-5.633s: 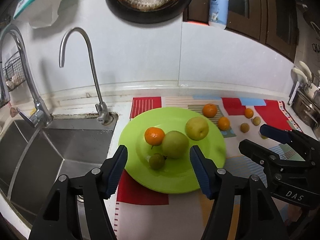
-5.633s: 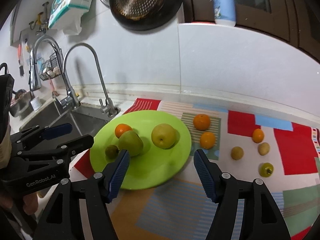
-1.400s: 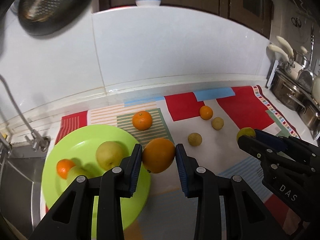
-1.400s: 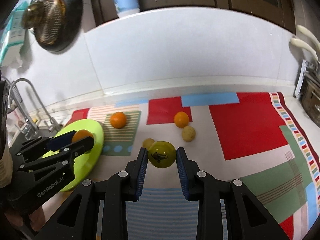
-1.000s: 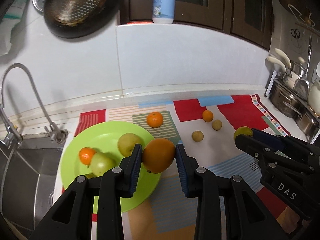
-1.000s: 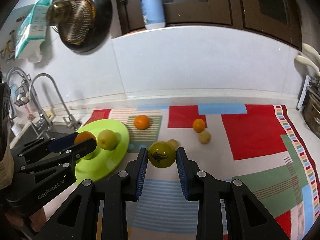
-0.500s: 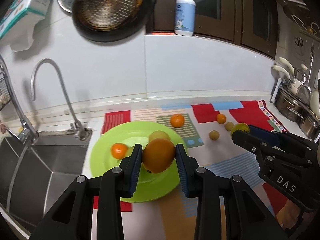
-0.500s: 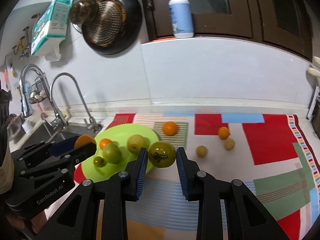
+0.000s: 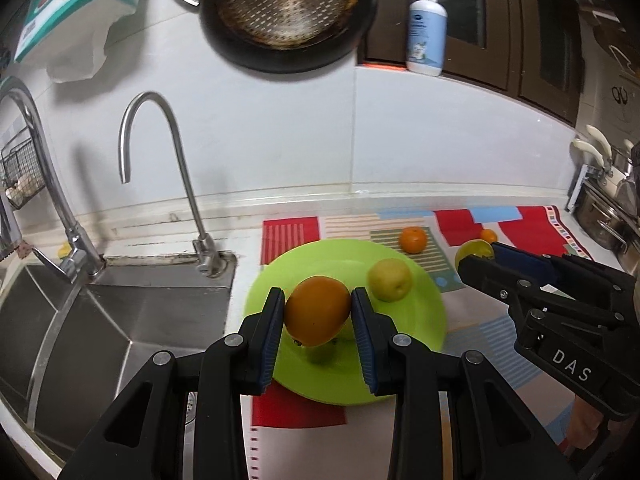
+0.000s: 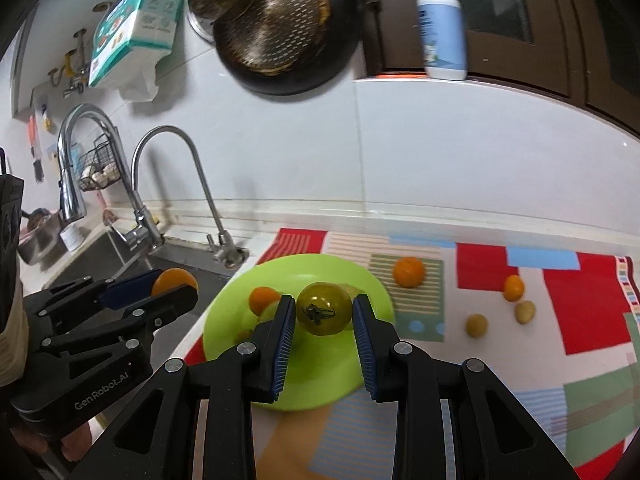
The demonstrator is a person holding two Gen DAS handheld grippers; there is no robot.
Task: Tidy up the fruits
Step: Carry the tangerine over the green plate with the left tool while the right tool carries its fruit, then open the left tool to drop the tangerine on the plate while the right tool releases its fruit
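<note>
My left gripper [image 9: 318, 312] is shut on a large orange [image 9: 317, 310] and holds it above the left part of the green plate [image 9: 424, 304]. A yellow-green pear [image 9: 389, 280] lies on the plate; other fruit there is mostly hidden behind the orange. My right gripper [image 10: 324, 314] is shut on a green tomato [image 10: 325, 309] and holds it above the plate [image 10: 360, 280], where a small orange [image 10: 262, 298] shows. The right gripper also shows in the left wrist view [image 9: 476, 256], the left gripper in the right wrist view [image 10: 172, 284].
A steel sink [image 9: 100, 320] with two faucets lies left of the plate. On the patterned mat [image 10: 580, 300] lie a loose orange [image 10: 408, 272], a small orange [image 10: 513, 287] and two small yellow fruits [image 10: 476, 325]. Pots [image 9: 608, 220] stand at the far right.
Both grippers have swung left with their fruit and now hang over the green plate. The sink has come further into view.
</note>
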